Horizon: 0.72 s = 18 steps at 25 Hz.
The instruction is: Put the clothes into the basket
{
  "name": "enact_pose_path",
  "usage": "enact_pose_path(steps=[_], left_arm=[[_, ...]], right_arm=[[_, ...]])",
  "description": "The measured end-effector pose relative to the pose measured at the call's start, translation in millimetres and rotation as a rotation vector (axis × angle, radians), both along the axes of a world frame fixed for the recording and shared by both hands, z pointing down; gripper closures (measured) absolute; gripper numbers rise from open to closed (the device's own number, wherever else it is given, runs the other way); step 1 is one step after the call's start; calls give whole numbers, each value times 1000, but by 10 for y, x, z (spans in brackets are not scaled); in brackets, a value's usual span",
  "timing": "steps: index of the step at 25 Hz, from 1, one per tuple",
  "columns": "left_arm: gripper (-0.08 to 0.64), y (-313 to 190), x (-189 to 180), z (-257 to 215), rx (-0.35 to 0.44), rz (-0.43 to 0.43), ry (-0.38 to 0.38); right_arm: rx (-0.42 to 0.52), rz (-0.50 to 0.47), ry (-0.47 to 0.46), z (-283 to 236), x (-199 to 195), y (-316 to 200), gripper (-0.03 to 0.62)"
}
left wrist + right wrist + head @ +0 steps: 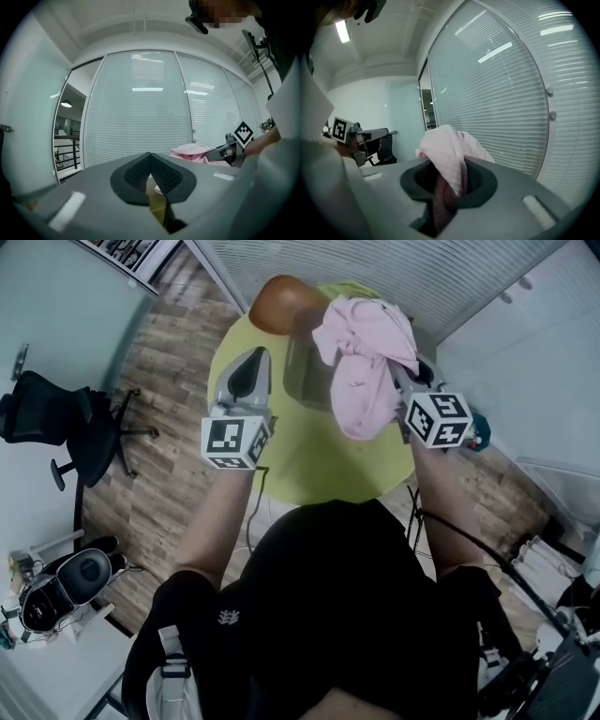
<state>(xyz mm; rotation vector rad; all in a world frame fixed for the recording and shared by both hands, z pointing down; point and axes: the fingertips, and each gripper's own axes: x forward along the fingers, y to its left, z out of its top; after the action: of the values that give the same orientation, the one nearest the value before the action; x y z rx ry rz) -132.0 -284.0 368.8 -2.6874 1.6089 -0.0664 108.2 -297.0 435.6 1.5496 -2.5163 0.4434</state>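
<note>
A pink garment (pixel 366 352) hangs bunched from my right gripper (pixel 401 381), which is shut on it above the right side of the round yellow-green table (pixel 309 465). In the right gripper view the cloth (pixel 450 145) is pinched between the jaws (pixel 450 176) and spills over their top. A grey basket (pixel 302 381) stands on the table just left of the cloth. My left gripper (pixel 251 360) is held over the table's left edge beside the basket. Its pads (pixel 161 173) meet at the tip with nothing between them. The left gripper view shows the pink cloth (pixel 192 151) off to the right.
A brown-orange rounded thing (pixel 281 301) lies at the table's far edge behind the basket. A black office chair (pixel 56 418) stands on the wooden floor at left. White blinds (pixel 140 108) close off the far side. White cabinets (pixel 534 343) stand at right.
</note>
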Motion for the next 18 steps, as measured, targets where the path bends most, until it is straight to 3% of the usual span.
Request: enact_pose_path(steps=[8,18], left_arm=[[554,-150,-229,183,-33,2,0],[554,-193,-280,523,-92,-17,2]], right_arm=[[-45,-28,13,284,-331,-113,506],[-123,-34,5,672,-340,-142,508]])
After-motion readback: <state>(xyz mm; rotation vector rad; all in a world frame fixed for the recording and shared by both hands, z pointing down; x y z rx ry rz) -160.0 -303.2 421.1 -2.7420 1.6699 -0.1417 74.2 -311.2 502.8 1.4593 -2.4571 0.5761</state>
